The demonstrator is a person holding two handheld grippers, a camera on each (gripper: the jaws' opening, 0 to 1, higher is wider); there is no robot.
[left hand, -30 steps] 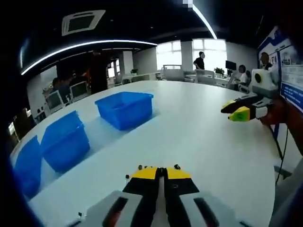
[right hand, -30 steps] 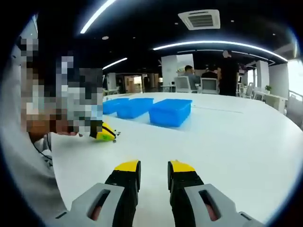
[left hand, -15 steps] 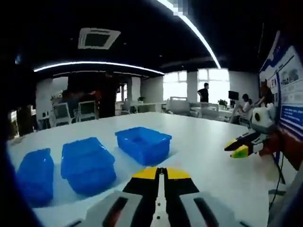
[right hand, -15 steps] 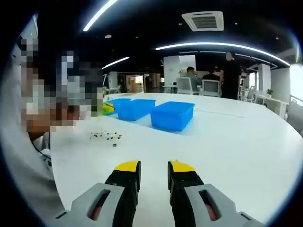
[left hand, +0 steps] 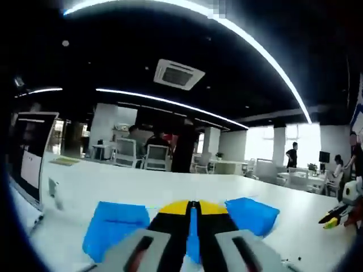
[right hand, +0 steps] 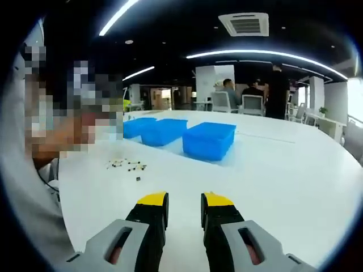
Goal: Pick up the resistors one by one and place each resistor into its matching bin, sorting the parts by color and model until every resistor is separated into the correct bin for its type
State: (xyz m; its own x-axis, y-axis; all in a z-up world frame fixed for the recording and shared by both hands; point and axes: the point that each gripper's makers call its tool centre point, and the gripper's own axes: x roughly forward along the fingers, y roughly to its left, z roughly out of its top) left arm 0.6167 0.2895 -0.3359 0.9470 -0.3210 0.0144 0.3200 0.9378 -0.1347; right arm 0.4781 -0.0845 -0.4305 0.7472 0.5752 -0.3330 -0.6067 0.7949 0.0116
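- The resistors (right hand: 127,165) are seen as tiny dark specks on the table (right hand: 295,170); colour and model cannot be told.
- The middle blue bin (left hand: 194,241) is largely hidden behind the left gripper (left hand: 193,211).
- Blur smears the left gripper view.

You are not facing any writing that can be read in either view. In the left gripper view, a board with blue and white areas (left hand: 358,107) is showing at the far right edge, but whatever is printed on it is too blurred and too cropped to make out. No legible labels or numbers are showing on the blue bins (right hand: 209,140).
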